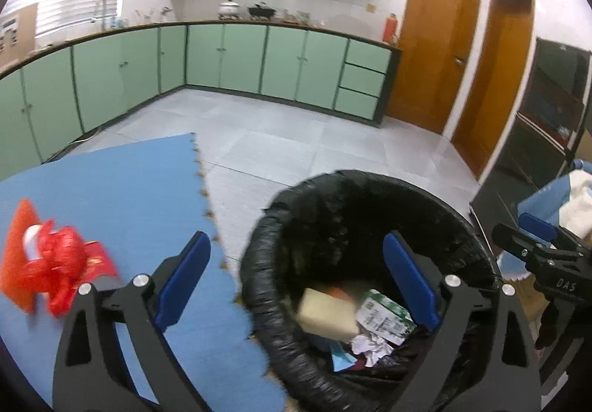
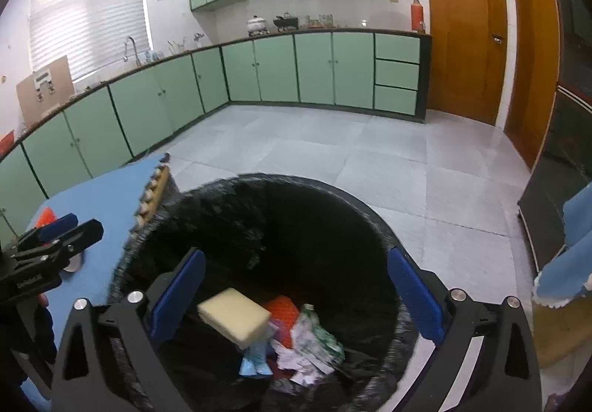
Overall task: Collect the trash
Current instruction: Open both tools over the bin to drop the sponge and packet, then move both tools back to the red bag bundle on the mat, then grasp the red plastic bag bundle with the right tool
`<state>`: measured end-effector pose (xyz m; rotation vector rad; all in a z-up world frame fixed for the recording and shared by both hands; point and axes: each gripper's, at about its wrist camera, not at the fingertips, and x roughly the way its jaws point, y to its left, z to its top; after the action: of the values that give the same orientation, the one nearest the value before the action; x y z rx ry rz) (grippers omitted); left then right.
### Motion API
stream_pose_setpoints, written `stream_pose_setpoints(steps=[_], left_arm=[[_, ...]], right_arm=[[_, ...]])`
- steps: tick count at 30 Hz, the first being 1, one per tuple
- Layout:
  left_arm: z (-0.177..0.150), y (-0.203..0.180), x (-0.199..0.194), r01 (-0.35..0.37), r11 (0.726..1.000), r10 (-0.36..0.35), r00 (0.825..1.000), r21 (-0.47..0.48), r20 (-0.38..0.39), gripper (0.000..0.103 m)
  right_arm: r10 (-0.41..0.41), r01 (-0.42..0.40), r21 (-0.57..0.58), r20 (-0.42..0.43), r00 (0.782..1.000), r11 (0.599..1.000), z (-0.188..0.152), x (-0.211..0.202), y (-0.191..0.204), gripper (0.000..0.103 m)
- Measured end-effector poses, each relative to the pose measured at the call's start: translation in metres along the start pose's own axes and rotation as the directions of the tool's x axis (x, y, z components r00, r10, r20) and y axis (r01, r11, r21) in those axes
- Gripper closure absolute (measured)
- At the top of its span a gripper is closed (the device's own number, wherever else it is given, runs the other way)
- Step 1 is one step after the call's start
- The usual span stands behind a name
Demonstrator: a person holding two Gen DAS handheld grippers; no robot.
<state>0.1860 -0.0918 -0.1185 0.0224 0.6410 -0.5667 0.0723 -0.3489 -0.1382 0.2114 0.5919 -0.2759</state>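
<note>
Trash bin [image 2: 259, 227] fills the lower middle of both my wrist views, lined with a black bag and already holding a yellow sponge [image 2: 233, 314], a crumpled white paper [image 2: 299, 362], a green-and-white carton [image 1: 384, 316] and a small blue wrapper [image 2: 253, 364]. My right gripper [image 2: 296, 297] hangs directly over the opening, fingers spread wide with nothing between them. My left gripper [image 1: 296, 282] is also spread and empty, straddling the bin's rim at about nine o'clock, one finger over the blue foam mat [image 1: 122, 197] and the other over the bag.

I judge a drop is just done and I am between pickups. What remains sits on the mat at roughly nine o'clock from the bin in the left view: a red crumpled plastic bag [image 1: 55, 275] with a red card or packet [image 1: 100, 260] touching it; motion blur keeps me from telling more.

Next move, as I see it, belongs to the left hand: swing to nine o'clock, descend over the red bundle, and close on the bunched plastic, not the flat card, which would likely slip.
</note>
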Motion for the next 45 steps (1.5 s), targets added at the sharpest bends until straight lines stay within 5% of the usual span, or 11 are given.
stream_pose_setpoints(steps=[11, 22, 38, 45], left_arm=[[-0.006, 0.077, -0.071, -0.171, 0.982, 0.177, 0.981, -0.076, 0.078, 0.010], [-0.027, 0.169, -0.130, -0.384, 0.914, 0.396, 0.914, -0.129, 0.087, 0.010], [-0.042, 0.251, -0.148, -0.497, 0.844, 0.515, 0.856, -0.199, 0.046, 0.010], [-0.047, 0.270, -0.145, -0.504, 0.833, 0.524, 0.851, -0.228, 0.030, 0.010]], right_arm=[[0.122, -0.120, -0.040, 0.039, 0.992, 0.992, 0.008, -0.001, 0.078, 0.006], [0.254, -0.250, -0.131, 0.020, 0.967, 0.959, 0.002, 0.020, 0.182, 0.006], [0.377, -0.379, -0.227, -0.053, 0.925, 0.897, -0.011, 0.071, 0.299, 0.006], [0.409, -0.424, -0.262, -0.112, 0.906, 0.867, -0.018, 0.091, 0.331, 0.023]])
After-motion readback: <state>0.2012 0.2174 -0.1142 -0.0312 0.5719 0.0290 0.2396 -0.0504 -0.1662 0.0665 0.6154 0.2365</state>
